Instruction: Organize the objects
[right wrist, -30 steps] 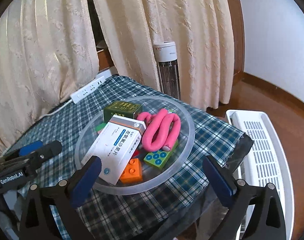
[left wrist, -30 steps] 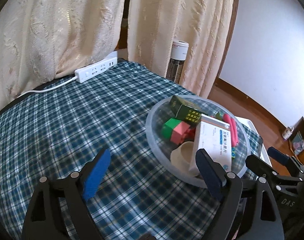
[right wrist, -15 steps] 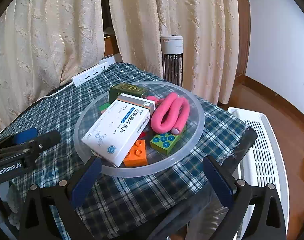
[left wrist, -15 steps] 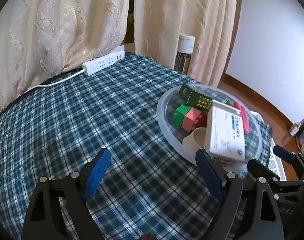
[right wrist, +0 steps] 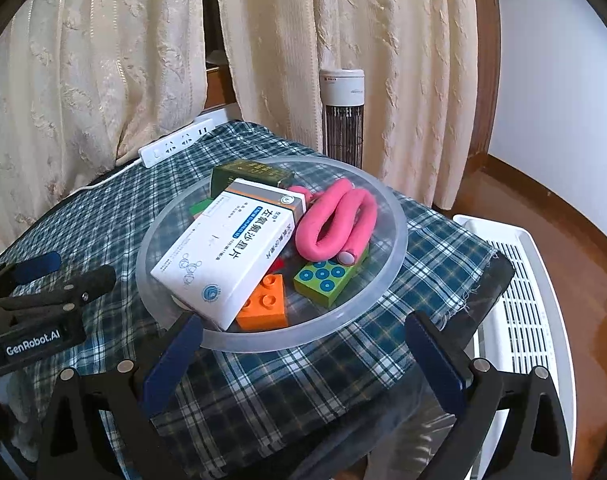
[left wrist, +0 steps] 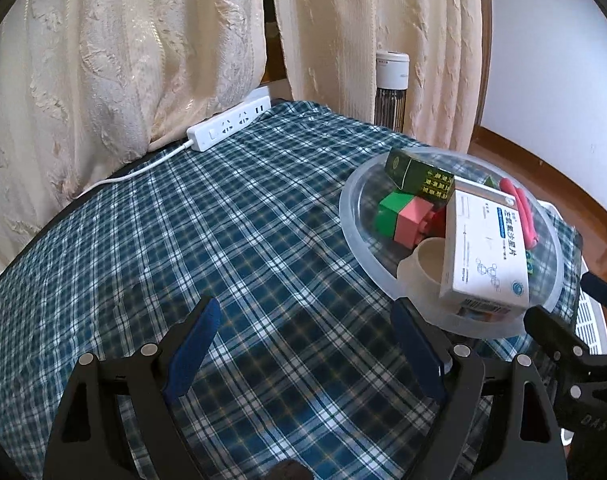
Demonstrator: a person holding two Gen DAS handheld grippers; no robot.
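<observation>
I can't see most blocks under the white box (right wrist: pixel 227 256); beige cup (left wrist: pixel 427 264) half covered (box print too small to read).

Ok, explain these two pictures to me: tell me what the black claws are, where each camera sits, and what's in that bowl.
The claws are hand-held grippers, one in each of a person's hands, each carrying a camera that looks along its fingers. One picture comes from the left gripper, the other from the right gripper. Both stand open and hold nothing. On the plaid tablecloth sits a clear bowl holding a white medicine box, a dark green box, a pink foam roller, toy bricks and a small cup.
</observation>
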